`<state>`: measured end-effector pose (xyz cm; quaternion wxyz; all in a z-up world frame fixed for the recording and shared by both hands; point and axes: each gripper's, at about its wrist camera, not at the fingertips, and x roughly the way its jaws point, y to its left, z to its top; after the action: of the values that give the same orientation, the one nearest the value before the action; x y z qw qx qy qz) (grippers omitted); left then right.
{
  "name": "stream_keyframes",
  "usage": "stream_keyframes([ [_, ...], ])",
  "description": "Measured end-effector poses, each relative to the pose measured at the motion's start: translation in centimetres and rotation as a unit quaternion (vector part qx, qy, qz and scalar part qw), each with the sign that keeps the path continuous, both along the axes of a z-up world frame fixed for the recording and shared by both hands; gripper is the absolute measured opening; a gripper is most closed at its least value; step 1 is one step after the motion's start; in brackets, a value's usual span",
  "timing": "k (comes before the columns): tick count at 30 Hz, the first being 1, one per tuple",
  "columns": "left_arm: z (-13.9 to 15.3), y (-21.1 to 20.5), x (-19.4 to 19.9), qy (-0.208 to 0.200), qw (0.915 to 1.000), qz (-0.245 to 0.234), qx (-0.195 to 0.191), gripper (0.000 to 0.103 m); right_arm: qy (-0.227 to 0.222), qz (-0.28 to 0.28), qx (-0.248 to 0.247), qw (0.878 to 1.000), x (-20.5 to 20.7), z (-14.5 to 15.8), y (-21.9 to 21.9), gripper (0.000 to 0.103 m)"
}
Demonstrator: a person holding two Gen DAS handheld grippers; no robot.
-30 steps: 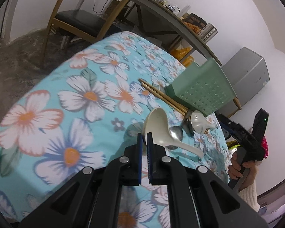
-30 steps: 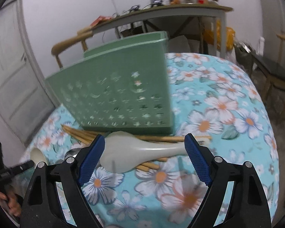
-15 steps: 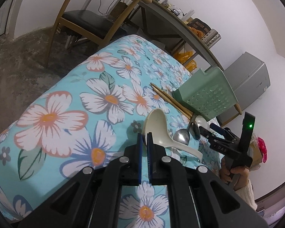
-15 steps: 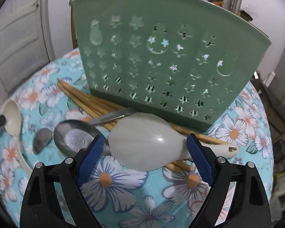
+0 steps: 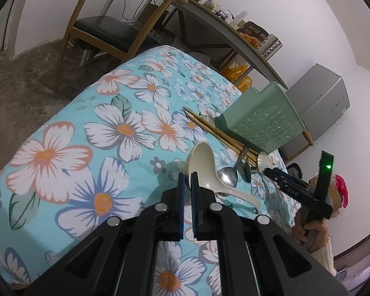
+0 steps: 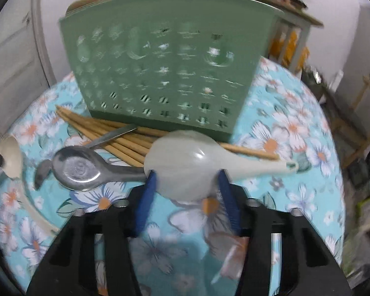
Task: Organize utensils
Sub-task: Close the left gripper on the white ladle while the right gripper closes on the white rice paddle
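Right gripper (image 6: 186, 180) jaws have just been closing; earlier they stood wide on either side of the pale cream ceramic soup spoon (image 6: 192, 165), now the blue pads (image 6: 148, 185) sit against both flanks of its upturned bowl, pinching it. The frame is motion-blurred, so the firmness of the hold can't be confirmed, but contact on both sides looks made. The spoon still lies on the turquoise floral tablecloth (image 6: 291, 128), bowl face-down, handle pointing right, resting over the bundle of light wooden chopsticks (image 6: 116, 133) just in front of the sage-green perforated plastic utensil holder (image 6: 165, 56). A shiny stainless steel spoon (image 6: 83, 170) lies just left of it, its handle running to the left pad and possibly touching; a second metal handle crosses the chopsticks. In the left wrist view the left gripper (image 5: 187, 180) has its pads pressed together with nothing between them, and it has kept its place just short of a large cream plastic ladle (image 5: 204, 170), though that view has shifted a little. The same view shows the right gripper reaching down beside the holder, a hand in a cream sleeve (image 5: 310, 231) on its grip. Judgement: grasp step on the soup spoon is essentially done, nothing is in the holder yet, so the task is early. Next move likely calls for lifting clear of the chopsticks and steel spoon without dragging them; the smooth rounded bowl could slip from the pads.
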<state>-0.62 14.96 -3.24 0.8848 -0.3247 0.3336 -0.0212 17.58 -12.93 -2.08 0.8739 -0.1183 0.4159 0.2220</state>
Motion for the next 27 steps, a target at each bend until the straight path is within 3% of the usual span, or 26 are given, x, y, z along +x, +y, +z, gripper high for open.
stream_keyframes([
  [1,0.0,0.0,0.0,0.000,1.0000,0.001,-0.001,0.004,0.008,-0.006,0.001,1.000,0.1,-0.3,-0.4,0.018],
  [3,0.0,-0.1,0.1,0.000,1.0000,0.001,-0.001,0.004,0.013,-0.028,-0.027,0.999,0.4,-1.1,-1.5,0.010],
  [8,0.3,-0.6,0.4,-0.005,1.0000,-0.002,-0.002,0.004,0.000,-0.011,-0.011,1.000,-0.1,-0.2,-3.4,0.012],
  [9,0.4,-0.7,0.4,-0.006,1.0000,-0.002,-0.001,0.004,-0.003,-0.001,-0.011,1.000,-0.3,-0.2,-3.2,0.020],
  [10,0.4,-0.7,0.4,-0.006,1.0000,-0.002,0.000,0.004,0.000,0.003,-0.011,1.000,-0.6,0.0,-2.6,0.040],
  [12,0.4,-0.8,0.5,-0.006,1.0000,-0.003,0.001,0.004,0.023,0.016,0.010,1.000,-0.5,-0.2,-2.5,0.051],
  [14,0.3,-0.8,0.5,-0.004,1.0000,-0.003,-0.001,0.004,0.073,0.022,0.056,0.996,0.2,-0.7,-2.6,0.052],
  [18,0.2,-0.6,0.4,-0.002,1.0000,-0.002,-0.001,0.004,0.119,0.003,0.141,0.983,0.9,-0.6,-3.7,0.054],
  [27,-0.3,0.3,-0.1,0.003,0.9998,0.001,-0.021,0.004,0.110,-0.003,0.198,0.974,1.1,0.8,-4.0,0.054],
])
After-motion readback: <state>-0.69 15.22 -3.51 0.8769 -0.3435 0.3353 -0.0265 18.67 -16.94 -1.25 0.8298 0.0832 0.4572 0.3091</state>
